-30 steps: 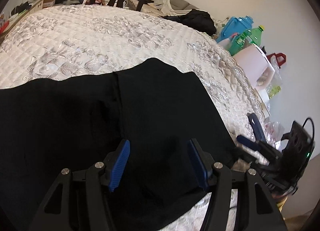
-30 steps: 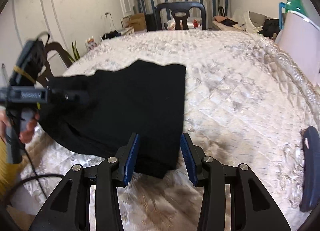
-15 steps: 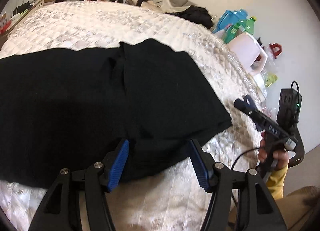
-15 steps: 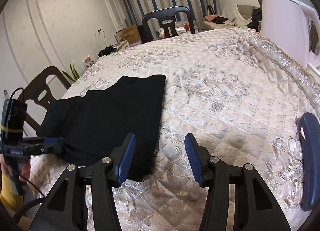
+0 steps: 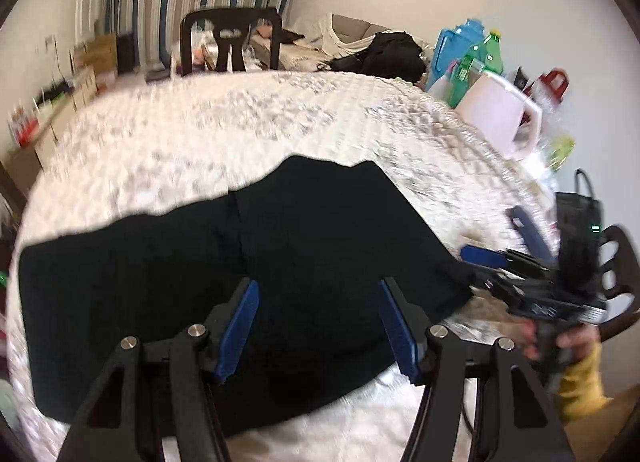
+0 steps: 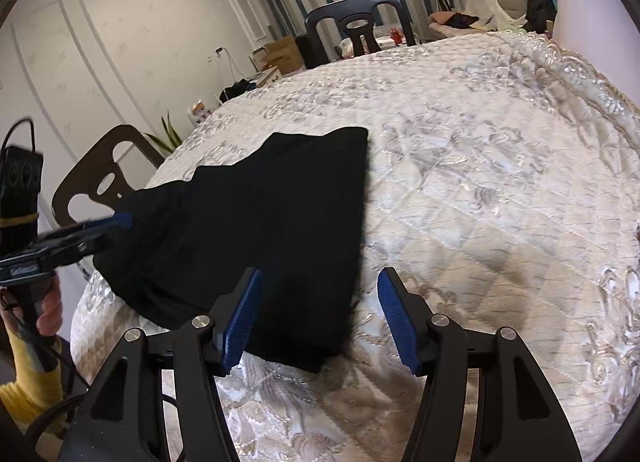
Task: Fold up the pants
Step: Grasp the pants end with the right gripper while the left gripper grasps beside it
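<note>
Black pants (image 5: 248,286) lie folded flat on the quilted cream cover (image 5: 248,130), near its front edge. My left gripper (image 5: 316,326) hovers above their near part, open, blue pads wide apart and nothing pinched. In the right wrist view the pants (image 6: 260,222) stretch away to the left. My right gripper (image 6: 320,318) hangs over their near right corner with its jaws opening; the pads press on nothing. The right gripper (image 5: 504,244) also shows at the pants' right edge in the left wrist view. One blue fingertip (image 6: 122,220) of my left gripper reaches the pants' left side.
A black chair (image 5: 230,40) stands at the far side and a brown chair (image 6: 100,182) at the left. A pink jug (image 5: 496,118), green bottles (image 5: 480,58) and a blue container (image 5: 448,50) crowd the right edge. Bare quilt (image 6: 500,182) lies right of the pants.
The right jaws have spread wider and the pants' corner no longer sits pinched between them. The left gripper has lifted and drawn back, so more of the pants and room shows.
</note>
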{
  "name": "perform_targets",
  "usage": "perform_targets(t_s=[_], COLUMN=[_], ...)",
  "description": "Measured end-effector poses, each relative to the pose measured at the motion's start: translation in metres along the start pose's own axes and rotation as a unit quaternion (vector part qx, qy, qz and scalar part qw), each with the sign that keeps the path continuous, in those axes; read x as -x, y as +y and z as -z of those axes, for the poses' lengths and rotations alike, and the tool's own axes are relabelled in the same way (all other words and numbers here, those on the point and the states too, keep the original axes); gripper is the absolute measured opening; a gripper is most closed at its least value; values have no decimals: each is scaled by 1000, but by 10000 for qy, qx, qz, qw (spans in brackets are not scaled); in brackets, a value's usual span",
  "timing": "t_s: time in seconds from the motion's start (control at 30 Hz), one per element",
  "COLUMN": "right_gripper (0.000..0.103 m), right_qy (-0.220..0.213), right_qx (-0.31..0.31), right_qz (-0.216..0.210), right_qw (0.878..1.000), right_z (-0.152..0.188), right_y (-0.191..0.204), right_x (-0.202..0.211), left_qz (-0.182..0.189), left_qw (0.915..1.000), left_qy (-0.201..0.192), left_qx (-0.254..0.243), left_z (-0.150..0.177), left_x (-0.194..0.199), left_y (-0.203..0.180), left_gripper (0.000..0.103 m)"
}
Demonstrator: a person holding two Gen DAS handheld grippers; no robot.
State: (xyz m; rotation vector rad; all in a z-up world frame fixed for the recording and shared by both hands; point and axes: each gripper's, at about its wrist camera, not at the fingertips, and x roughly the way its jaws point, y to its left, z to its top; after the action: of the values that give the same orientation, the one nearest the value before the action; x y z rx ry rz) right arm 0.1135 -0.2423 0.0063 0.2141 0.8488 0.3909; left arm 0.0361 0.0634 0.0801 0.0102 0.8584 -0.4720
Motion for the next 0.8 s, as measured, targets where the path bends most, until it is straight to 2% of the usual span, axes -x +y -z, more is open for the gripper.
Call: perform_targets(t_s=[0.07, 0.17, 0.23, 0.33, 0.47, 0.7, 0.73, 0.8], right_gripper=[61, 69, 69, 69, 69, 69, 68, 54], right_qy=[79, 197, 230, 240, 214, 143, 143, 148], right_qx=[70, 118, 115, 135, -21, -203, -197, -184], right_qz=[53, 99, 109, 158, 164, 171, 189, 232], right_qw=[9999, 9997, 9996, 9995, 9996, 9995, 9995, 9995], right_z=[3, 4, 3, 1, -1, -4, -4, -4], right_y=[2, 3, 4, 6, 5, 5, 5, 6], right_x=[-4, -10, -14, -16, -18, -21, -21, -22], left_qz=[-110, -237, -301, -186, -375, -261, -215, -125], left_qw=[9998, 9994, 9990, 9989, 9969, 9963, 9964, 9967], left_qy=[-17, 41, 58, 65, 33, 97, 116, 171], left_qx=[-153, -246, -326, -428, -690, -814, -810, -786], left_z=[-3, -7, -10, -13, -16, -21, -23, -25], left_x=[-7, -19, -26, -32, -37, -45, -46, -50], left_y=[-8, -17, -25, -32, -40, -42, -42, -41], left_gripper=[64, 64, 64, 64, 64, 64, 64, 64])
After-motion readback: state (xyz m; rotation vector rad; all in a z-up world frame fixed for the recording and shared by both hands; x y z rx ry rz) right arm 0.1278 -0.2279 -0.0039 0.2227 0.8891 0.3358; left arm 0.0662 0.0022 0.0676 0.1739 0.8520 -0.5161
